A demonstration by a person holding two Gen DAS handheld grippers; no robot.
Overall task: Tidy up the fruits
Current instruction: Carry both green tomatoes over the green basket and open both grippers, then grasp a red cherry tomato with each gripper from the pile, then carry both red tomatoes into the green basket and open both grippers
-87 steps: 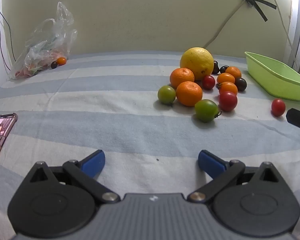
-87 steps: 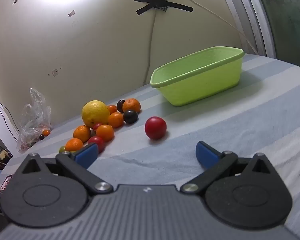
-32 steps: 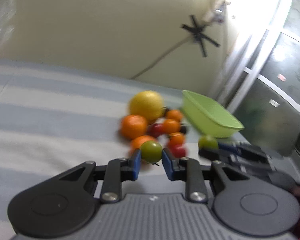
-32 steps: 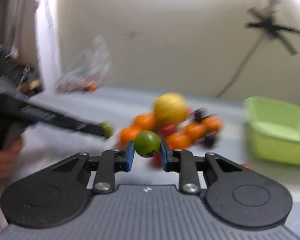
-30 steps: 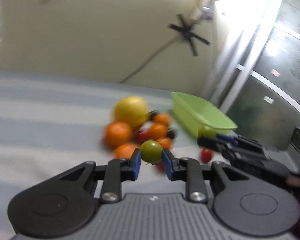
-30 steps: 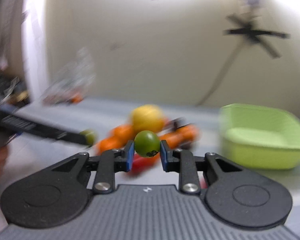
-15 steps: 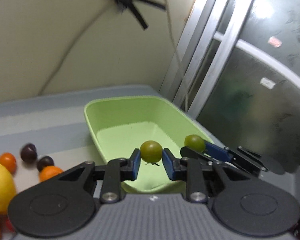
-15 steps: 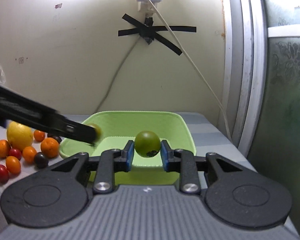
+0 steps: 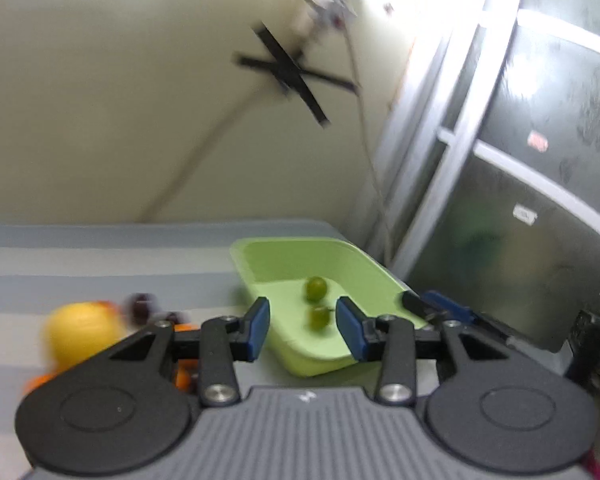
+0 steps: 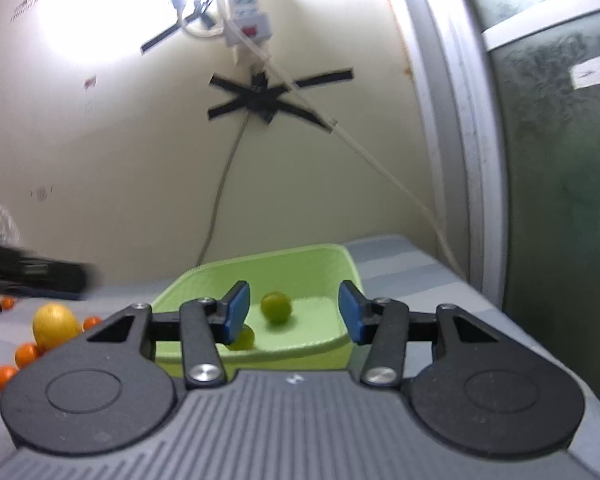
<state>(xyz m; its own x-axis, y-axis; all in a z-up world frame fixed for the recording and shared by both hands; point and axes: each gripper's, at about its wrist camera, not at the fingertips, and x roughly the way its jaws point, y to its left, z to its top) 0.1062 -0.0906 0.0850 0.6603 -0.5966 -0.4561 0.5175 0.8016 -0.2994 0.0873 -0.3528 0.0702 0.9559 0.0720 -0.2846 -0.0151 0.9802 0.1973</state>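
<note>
Two green tomatoes lie inside the lime green basket [image 9: 288, 354]. In the left wrist view one [image 9: 315, 288] is farther and one [image 9: 318, 317] nearer. In the right wrist view one [image 10: 276, 307] sits mid-basket [image 10: 342, 346] and the other [image 10: 244, 338] is partly hidden behind a finger. My left gripper [image 9: 303, 327] is open and empty, above the basket's near side. My right gripper [image 10: 293, 312] is open and empty, above the basket. Its tip [image 9: 428, 307] shows at the basket's right rim in the left wrist view.
A large yellow citrus [image 10: 55, 325] [image 9: 80, 334], oranges [image 10: 27, 354] and dark small fruits [image 9: 140, 306] lie on the striped cloth left of the basket. The left gripper's body [image 10: 32, 272] crosses the left of the right wrist view. A wall and window frame stand behind.
Both grippers have opened and let go of their green tomatoes, which now lie in the basket. Both grippers have pulled back and up a little.
</note>
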